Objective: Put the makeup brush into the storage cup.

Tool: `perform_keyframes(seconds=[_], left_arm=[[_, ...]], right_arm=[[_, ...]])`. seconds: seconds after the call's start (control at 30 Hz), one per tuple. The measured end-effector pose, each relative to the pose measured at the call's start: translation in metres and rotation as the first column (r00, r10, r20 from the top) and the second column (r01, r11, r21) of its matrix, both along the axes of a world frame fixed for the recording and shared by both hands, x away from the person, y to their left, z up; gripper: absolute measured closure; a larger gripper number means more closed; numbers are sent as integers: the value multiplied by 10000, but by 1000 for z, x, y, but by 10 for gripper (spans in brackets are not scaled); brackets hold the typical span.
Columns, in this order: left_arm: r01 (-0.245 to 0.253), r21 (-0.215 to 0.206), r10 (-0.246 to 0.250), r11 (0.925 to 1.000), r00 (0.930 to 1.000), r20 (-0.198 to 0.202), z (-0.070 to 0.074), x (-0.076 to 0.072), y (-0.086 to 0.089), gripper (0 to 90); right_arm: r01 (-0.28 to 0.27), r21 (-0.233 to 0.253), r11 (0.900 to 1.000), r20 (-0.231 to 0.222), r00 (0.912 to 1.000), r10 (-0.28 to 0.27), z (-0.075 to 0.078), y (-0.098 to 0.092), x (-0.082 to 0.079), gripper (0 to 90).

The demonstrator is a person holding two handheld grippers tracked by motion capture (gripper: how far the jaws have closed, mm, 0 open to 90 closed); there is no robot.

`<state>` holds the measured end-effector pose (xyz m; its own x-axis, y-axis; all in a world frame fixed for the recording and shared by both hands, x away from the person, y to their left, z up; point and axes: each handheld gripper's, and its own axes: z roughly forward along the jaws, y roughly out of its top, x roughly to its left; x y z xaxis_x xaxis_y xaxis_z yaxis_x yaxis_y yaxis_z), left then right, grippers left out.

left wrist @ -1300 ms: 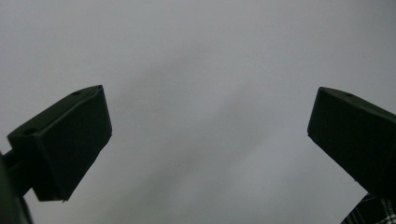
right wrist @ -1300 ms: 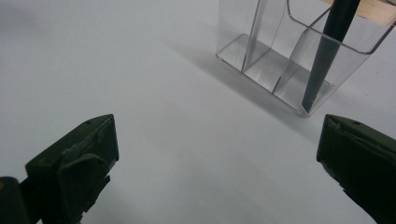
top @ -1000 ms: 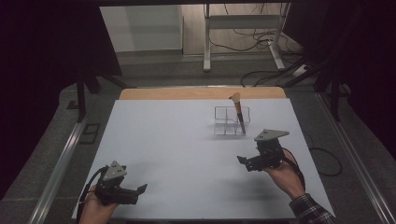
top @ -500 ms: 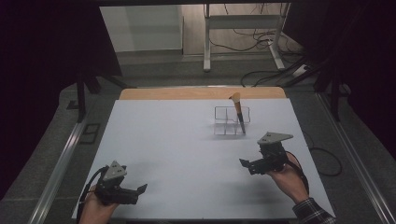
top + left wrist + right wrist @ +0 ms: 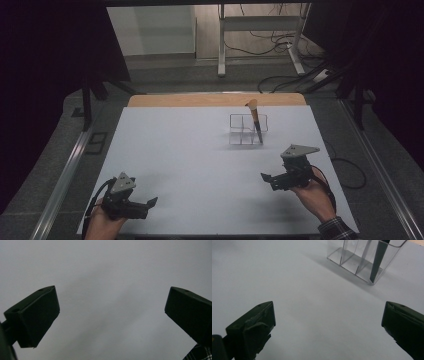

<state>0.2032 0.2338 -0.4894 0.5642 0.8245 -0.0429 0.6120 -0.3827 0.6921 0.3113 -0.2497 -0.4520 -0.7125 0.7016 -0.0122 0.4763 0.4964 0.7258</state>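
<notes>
Both tools gaping, empty: left tool (image 5: 131,204) and right tool (image 5: 278,179) sitting low on bench (image 5: 180,150). Brush (image 5: 255,122) standing in clear organizer (image 5: 247,131), far right. Judging: keep hands settling w/o bumping it.

The white table (image 5: 200,165) is bare across its whole left side and middle, so a hand can move there with nothing in the way. The one thing standing up is a clear box (image 5: 247,130) with small parts inside, on the far right. A brush (image 5: 255,121) leans in its right near part and sticks up above the rim. The right gripper (image 5: 272,179) sits near of the box, apart from it, with bare table between. The left gripper (image 5: 145,205) is at the near left, well apart from the box
</notes>
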Motion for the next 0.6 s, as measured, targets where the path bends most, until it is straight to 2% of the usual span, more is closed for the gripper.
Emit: perform_keyframes(seconds=[0.6], left_arm=[[27,-33,-27,10000,10000,2,0,1,0,5]], right_arm=[[279,-27,9996,-88,9996,-279,0,-15,-11,0]])
